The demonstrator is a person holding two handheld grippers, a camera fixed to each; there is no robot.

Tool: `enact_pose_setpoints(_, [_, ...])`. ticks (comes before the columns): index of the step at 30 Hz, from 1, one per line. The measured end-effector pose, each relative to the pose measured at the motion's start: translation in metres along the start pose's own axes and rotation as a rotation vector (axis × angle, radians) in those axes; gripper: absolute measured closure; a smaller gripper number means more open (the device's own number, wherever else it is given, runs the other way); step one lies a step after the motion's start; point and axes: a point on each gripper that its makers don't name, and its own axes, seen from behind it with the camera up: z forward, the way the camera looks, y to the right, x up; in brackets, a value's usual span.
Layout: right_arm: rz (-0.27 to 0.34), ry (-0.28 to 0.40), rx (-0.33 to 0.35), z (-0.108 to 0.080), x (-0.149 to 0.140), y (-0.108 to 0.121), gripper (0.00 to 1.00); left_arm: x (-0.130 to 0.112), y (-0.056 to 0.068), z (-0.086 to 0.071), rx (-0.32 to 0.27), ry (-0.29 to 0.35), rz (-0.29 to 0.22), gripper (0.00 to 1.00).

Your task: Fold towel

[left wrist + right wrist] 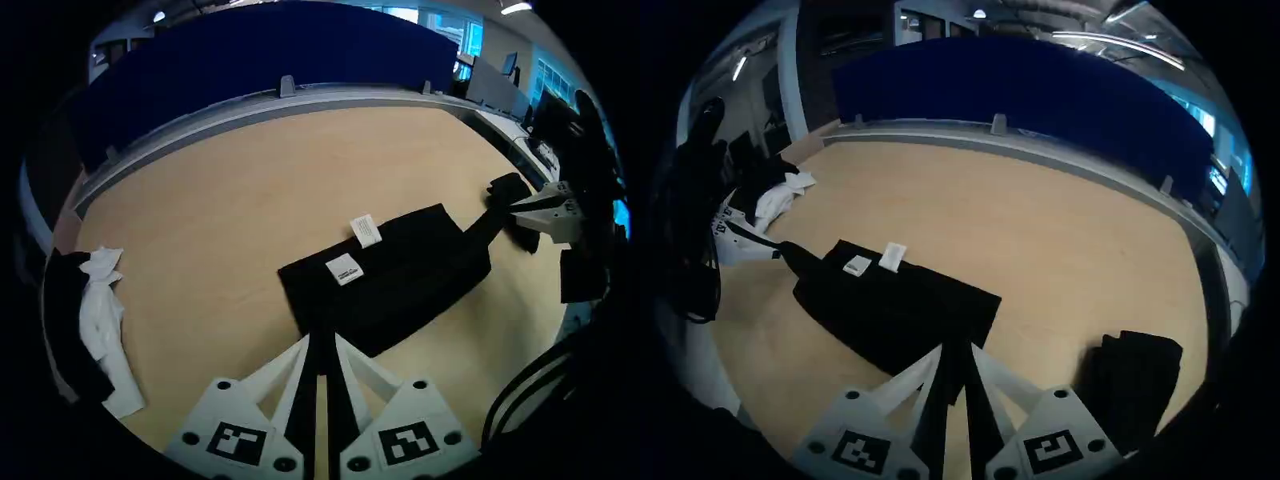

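A black towel (pixel 400 272) with two white labels (pixel 366 230) lies flat and partly folded on the light wooden table (pixel 240 184). My left gripper (pixel 322 352) is shut on the towel's near corner, its black fingers pinched together over the cloth. At the towel's far right end my right gripper (pixel 512 214) holds the other corner, pulled out into a point. In the right gripper view the towel (pixel 896 312) stretches away to the left. There my right gripper (pixel 960 364) is shut on the near edge, and my left gripper (pixel 772 246) grips the far corner.
A pile of white cloth (pixel 100 320) and dark cloth (pixel 64 320) sits at the table's left edge. A folded black stack (pixel 1132 376) lies near my right gripper. A blue divider (pixel 264 48) runs along the table's far side. Desks and chairs (pixel 576 136) stand beyond.
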Motion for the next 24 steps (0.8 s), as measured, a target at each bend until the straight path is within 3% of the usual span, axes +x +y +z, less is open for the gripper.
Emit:
enact_pose_setpoints(11, [0.019, -0.026, -0.006, 0.018, -0.009, 0.005, 0.89, -0.002, -0.004, 0.019, 0.010, -0.023, 0.022, 0.93])
enact_pose_setpoints(24, [0.083, -0.057, -0.040, 0.051, -0.021, 0.014, 0.89, -0.003, -0.007, 0.058, 0.018, -0.039, 0.052, 0.88])
